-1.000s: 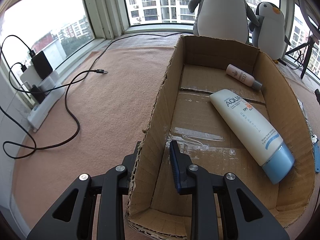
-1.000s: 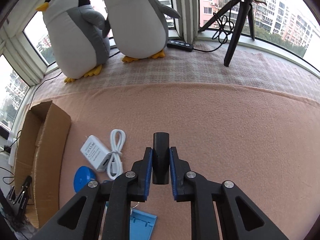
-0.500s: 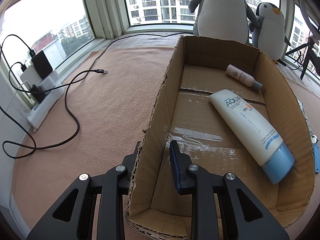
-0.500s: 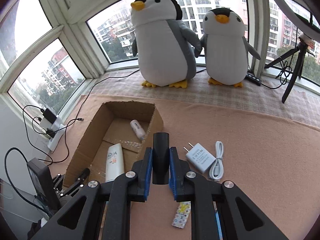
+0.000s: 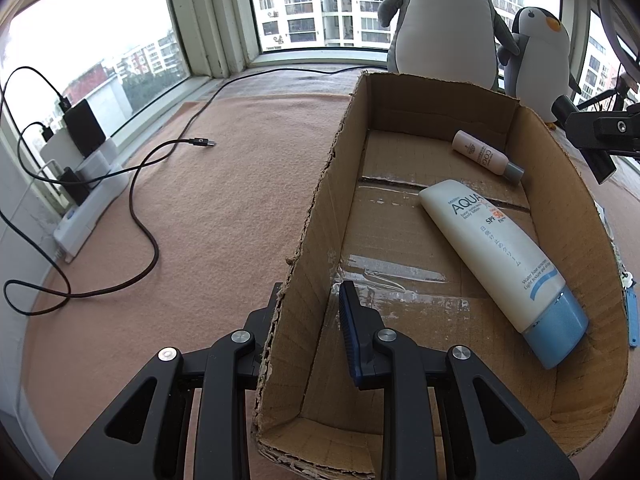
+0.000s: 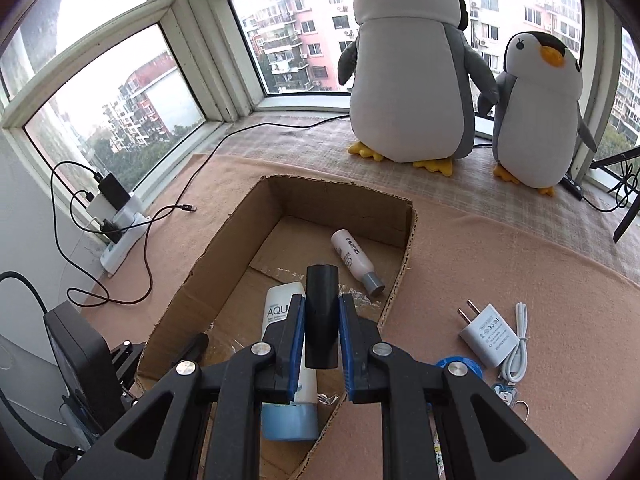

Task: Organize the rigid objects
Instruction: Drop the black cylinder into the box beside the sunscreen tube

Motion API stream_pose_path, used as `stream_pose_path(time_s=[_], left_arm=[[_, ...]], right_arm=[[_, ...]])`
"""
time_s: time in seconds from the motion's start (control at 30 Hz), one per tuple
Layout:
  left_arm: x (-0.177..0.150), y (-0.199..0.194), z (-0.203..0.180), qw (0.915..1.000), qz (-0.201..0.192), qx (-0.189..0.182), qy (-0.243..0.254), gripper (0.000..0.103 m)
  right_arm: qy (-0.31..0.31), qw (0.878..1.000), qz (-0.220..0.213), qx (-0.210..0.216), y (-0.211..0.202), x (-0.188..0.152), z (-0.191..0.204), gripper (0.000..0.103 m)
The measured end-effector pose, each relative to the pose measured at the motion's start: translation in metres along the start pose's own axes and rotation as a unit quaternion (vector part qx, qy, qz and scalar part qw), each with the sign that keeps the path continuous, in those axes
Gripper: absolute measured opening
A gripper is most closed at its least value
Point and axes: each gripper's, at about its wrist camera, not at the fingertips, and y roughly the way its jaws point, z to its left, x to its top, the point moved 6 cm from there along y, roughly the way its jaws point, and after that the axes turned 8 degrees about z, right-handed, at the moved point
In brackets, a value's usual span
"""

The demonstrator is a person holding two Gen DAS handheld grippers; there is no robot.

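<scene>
My left gripper (image 5: 310, 306) is shut on the left wall of the cardboard box (image 5: 316, 216), one finger outside, one inside. In the box lie a white tube with a blue cap (image 5: 496, 256) and a small pink bottle (image 5: 484, 156). My right gripper (image 6: 320, 316) is shut on a black cylinder (image 6: 321, 316) and holds it above the box (image 6: 224, 240), over the white tube (image 6: 280, 316). The small bottle (image 6: 354, 258) lies at the box's far right. The right gripper also shows at the right edge of the left wrist view (image 5: 592, 128).
Two plush penguins (image 6: 408, 80) stand by the window behind the box. A white charger (image 6: 486, 330) with a coiled cable (image 6: 518, 344) and blue items (image 6: 454, 362) lie on the pink mat right of the box. A power strip with black cables (image 5: 92, 184) lies at left.
My right gripper has swung left with the black cylinder, from over the open mat to above the box. The left gripper and the box have not moved.
</scene>
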Motion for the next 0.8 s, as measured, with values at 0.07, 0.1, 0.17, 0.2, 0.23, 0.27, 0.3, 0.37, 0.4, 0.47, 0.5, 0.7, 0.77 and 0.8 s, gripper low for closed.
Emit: stream_pose_path(time_s=[0.07,0.1,0.17,0.2,0.23,0.27,0.3,0.37,0.4,0.47,0.5,0.7,0.77,0.8], left_arm=[[0.000,0.000,0.000,1.0000,0.000,0.000,0.000,0.023],[0.000,0.000,0.000,1.0000,0.000,0.000,0.000,0.023],[0.000,0.000,0.000,1.0000,0.000,0.000,0.000,0.023],[0.000,0.000,0.000,1.0000,0.000,0.000,0.000,0.023],[0.000,0.000,0.000,1.0000,0.000,0.000,0.000,0.023],[0.000,0.000,0.000,1.0000,0.000,0.000,0.000,0.023],[0.000,0.000,0.000,1.0000,0.000,0.000,0.000,0.023],[-0.001,0.000,0.001,1.0000,0.000,0.000,-0.001,0.023],[0.000,0.000,0.000,1.0000,0.000,0.000,0.000,0.023],[0.000,0.000,0.000,1.0000,0.000,0.000,0.000,0.023],[0.000,0.000,0.000,1.0000,0.000,0.000,0.000,0.023],[0.000,0.000,0.000,1.0000,0.000,-0.001,0.001,0.023],[0.000,0.000,-0.001,1.0000,0.000,0.000,0.004,0.023],[0.000,0.000,-0.001,1.0000,0.000,0.000,0.007,0.023]], right_arm=[[-0.003,1.000,0.002,-0.003,0.003,0.000,0.001,0.015],[-0.005,1.000,0.003,-0.004,0.004,0.001,0.001,0.015],[-0.008,1.000,0.006,-0.004,0.007,0.001,0.002,0.015],[-0.010,1.000,0.006,-0.005,0.007,0.002,0.003,0.015],[-0.012,1.000,0.006,-0.004,0.008,0.002,0.003,0.015],[-0.013,1.000,0.005,-0.003,0.008,0.003,0.004,0.015],[-0.014,1.000,0.006,-0.003,0.008,0.003,0.004,0.022],[-0.014,1.000,-0.002,-0.005,0.005,0.004,0.004,0.042],[-0.015,1.000,-0.006,-0.008,0.003,0.004,0.003,0.053],[-0.014,1.000,-0.008,-0.007,-0.001,0.005,0.002,0.057],[-0.012,1.000,-0.008,-0.007,-0.002,0.004,0.000,0.057],[0.005,1.000,-0.019,-0.014,-0.026,0.002,-0.013,0.058],[0.010,1.000,-0.021,-0.019,-0.038,0.000,-0.018,0.058],[0.012,0.999,-0.024,-0.023,-0.044,-0.002,-0.020,0.058]])
